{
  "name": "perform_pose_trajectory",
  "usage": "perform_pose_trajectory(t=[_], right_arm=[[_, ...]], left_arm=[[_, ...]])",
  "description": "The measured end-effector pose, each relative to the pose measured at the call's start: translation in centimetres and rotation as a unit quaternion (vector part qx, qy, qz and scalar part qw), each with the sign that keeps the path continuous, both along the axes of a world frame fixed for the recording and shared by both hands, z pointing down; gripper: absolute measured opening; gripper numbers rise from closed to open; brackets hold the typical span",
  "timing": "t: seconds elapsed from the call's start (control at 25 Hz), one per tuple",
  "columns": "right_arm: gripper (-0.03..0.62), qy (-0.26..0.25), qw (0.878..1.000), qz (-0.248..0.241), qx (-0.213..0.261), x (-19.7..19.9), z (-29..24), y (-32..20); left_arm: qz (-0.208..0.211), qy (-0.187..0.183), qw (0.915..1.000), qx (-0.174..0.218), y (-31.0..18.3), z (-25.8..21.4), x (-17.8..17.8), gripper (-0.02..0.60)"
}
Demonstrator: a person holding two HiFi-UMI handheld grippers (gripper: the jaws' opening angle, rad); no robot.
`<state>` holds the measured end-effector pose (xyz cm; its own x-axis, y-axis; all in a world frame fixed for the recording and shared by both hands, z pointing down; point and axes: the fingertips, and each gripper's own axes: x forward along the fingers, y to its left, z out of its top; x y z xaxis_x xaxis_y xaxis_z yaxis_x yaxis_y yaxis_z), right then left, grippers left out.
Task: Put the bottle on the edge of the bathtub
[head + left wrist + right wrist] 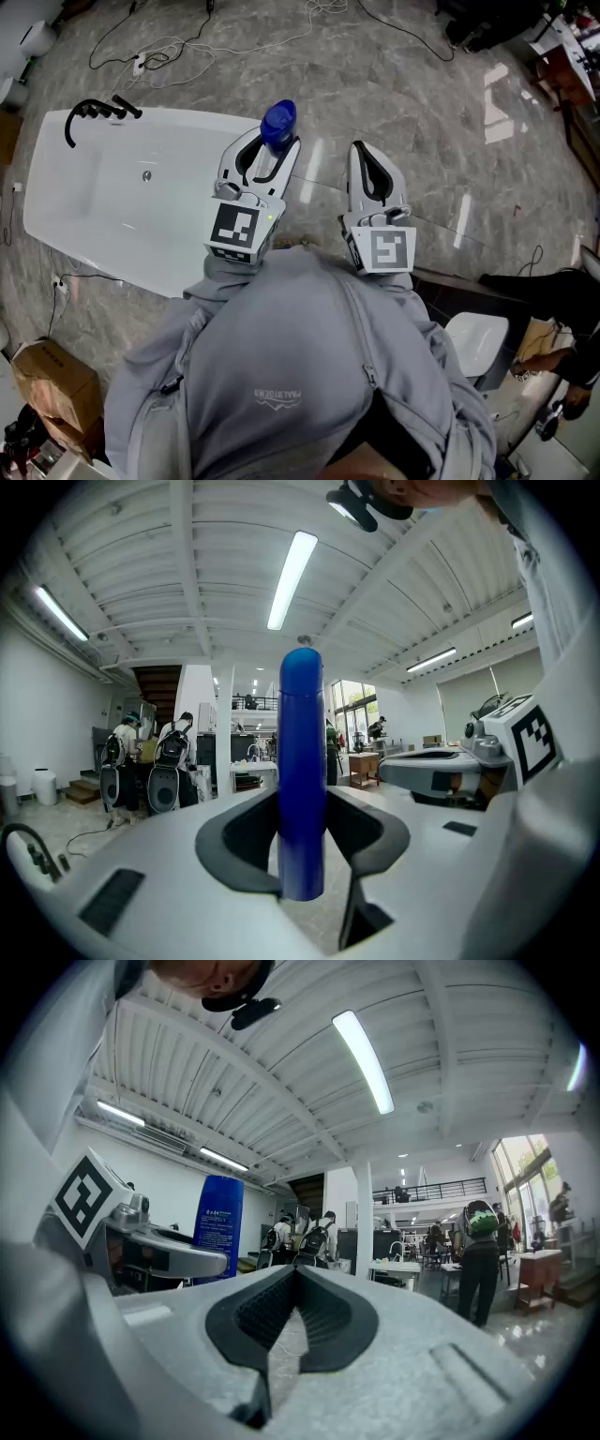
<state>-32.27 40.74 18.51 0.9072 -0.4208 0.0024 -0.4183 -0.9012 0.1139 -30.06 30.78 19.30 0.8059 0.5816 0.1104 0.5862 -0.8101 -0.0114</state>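
White cables (178, 42) lay looped on the grey marble floor (422, 122). A cardboard box (58, 382) sat at lower left. Two people with backpacks (173, 761) stood far off beneath a strip light (291, 578).

My head camera looks steeply down on the bathtub (103, 202); gripper cameras sit close behind their fingers (234, 844), facing level; all share the bottle (302, 771).

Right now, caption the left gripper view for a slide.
Left gripper holds a blue bottle upright between its fingers.
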Motion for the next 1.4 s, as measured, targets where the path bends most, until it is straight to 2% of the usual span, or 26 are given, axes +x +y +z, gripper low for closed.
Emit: perform_pose_trajectory(t=[0.52,0.92,1.2,1.4], right_arm=[[0.002,0.001,1.0,0.014,0.001,1.6,0.3,-0.7],[0.002,-0.013,0.999,0.036,0.026,2.5,1.8,-0.4],[0.002,-0.019,0.999,0.023,0.033,6.8,2.6,0.6],[0.002,-0.024,0.999,-0.014,0.03,12.5,2.9,0.9]], left_arm=[[0.01,0.012,0.9998,-0.011,-0.7,0.2,2.0,0.155],[0.023,0.006,0.9997,-0.011,-1.3,1.1,3.0,0.155],[0.001,0.0,0.9999,-0.014,-1.2,2.0,6.2,0.155],[-0.037,-0.002,0.9992,-0.012,-1.1,1.8,10.9,0.155]])
